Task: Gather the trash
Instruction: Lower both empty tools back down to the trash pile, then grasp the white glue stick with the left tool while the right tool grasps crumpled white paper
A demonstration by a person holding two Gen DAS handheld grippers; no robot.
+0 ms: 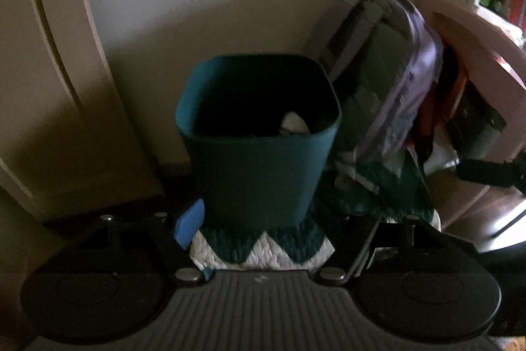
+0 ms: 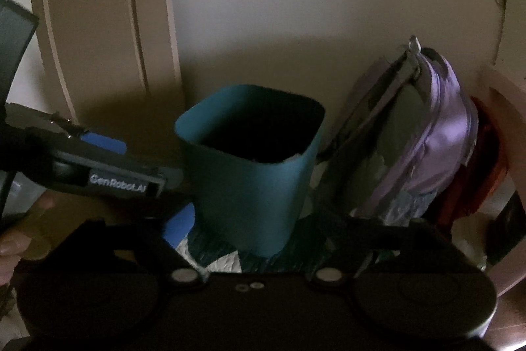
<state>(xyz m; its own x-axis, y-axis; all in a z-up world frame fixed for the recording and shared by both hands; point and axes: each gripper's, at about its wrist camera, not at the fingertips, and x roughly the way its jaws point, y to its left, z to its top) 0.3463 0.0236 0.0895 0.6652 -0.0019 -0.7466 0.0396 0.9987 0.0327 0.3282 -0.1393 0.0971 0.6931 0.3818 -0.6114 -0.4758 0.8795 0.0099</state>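
— So, where does the bin sit from your side?

— Right ahead of both my tools. The teal bin [image 1: 259,137] stands upright, long axis vertical, mouth facing up, tapering a little toward its base. It rests on a teal-and-white zigzag rug [image 1: 263,252] near the wall, with the door [image 1: 49,55] off to the left.

— Anything in it?

— One pale crumpled piece of trash [image 1: 293,122] lies low inside, against the right-hand wall. The rest of the inside is too dark to read.

— And your grippers?

— My left gripper [image 1: 273,229] is spread wide with nothing between the fingers; the blue pad [image 1: 189,227] on one finger shows just beside the bin's lower left corner, and whether it touches I can't tell. My right gripper [image 2: 263,236] is likewise gaping and empty, its blue pad [image 2: 179,226] low at the bin's left side. From the right wrist view I also see the left tool's body coming in from the left, with a hand [image 2: 19,236] below it at the edge.

— What's beside the bin?

— A lilac backpack [image 1: 394,94] leans upright just to its right, tilted toward the wall, with something red [image 1: 427,114] behind it.
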